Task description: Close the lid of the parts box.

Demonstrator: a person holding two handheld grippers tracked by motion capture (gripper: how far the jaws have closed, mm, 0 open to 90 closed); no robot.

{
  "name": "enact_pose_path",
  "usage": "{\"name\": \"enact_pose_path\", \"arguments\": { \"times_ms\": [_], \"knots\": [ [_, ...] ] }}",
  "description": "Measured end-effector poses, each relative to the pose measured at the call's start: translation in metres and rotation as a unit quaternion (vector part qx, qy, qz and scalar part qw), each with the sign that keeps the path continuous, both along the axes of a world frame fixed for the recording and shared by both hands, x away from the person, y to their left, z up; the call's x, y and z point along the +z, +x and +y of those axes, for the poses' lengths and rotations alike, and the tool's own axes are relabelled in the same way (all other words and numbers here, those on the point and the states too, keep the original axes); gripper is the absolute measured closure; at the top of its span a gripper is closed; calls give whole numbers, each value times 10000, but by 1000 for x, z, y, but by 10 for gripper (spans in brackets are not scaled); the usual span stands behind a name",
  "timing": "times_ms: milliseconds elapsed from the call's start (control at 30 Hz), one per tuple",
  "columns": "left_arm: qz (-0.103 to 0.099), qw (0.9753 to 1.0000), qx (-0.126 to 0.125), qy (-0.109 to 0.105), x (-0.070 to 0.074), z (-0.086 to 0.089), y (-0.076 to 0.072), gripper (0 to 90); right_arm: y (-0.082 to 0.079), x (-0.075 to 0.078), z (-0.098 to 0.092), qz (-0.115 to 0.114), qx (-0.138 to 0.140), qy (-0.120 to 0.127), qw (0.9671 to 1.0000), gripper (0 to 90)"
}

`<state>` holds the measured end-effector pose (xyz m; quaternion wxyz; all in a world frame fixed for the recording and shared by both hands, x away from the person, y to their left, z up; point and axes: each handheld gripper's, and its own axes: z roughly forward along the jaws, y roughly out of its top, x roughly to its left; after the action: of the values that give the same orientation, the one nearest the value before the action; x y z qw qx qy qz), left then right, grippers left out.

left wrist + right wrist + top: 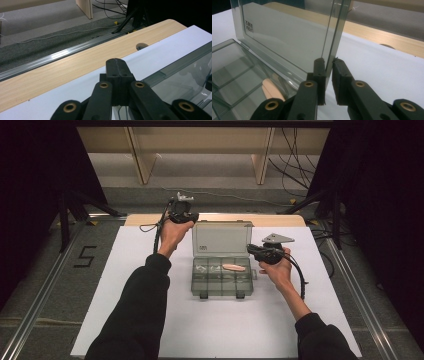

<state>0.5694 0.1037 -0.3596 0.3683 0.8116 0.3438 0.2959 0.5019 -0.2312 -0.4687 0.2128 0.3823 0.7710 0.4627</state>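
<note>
A clear grey compartment box lies open in the middle of the white sheet, its lid standing upright at the back. A pale pink oblong piece rests in one upper compartment. My right gripper is at the lid's right edge. In the right gripper view its jaws pinch the edge of the lid, with the pink piece below to the left. My left gripper hovers at the lid's top left corner. Its jaws are shut on nothing, beside the lid.
The white sheet covers a wooden table whose bare far strip has a round hole. Metal rails run along both sides on the floor. Cables and wooden furniture legs lie beyond the table.
</note>
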Motion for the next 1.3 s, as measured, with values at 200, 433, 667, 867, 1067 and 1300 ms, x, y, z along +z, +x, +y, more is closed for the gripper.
{"name": "enact_pose_path", "arguments": {
  "times_ms": [200,433,667,867,1067,1300],
  "knots": [
    [38,10000,-40,-10,1,1,0,899,1,-1,0,-48,32,49,10000,819],
    [47,9998,-41,-168,1,0,-2,899,0,0,1,15,37,73,10000,806],
    [168,9995,-167,-196,3,1,-7,899,-4,6,0,-116,34,292,9995,695],
    [293,9992,-219,-136,7,-3,-18,899,-13,18,1,-86,0,354,9993,486],
    [356,9991,-208,-78,7,-5,-31,899,-29,35,3,-139,147,237,9995,380],
    [318,9990,-290,-116,4,0,-42,898,-46,53,7,-401,184,228,9988,322]
  ]
}}
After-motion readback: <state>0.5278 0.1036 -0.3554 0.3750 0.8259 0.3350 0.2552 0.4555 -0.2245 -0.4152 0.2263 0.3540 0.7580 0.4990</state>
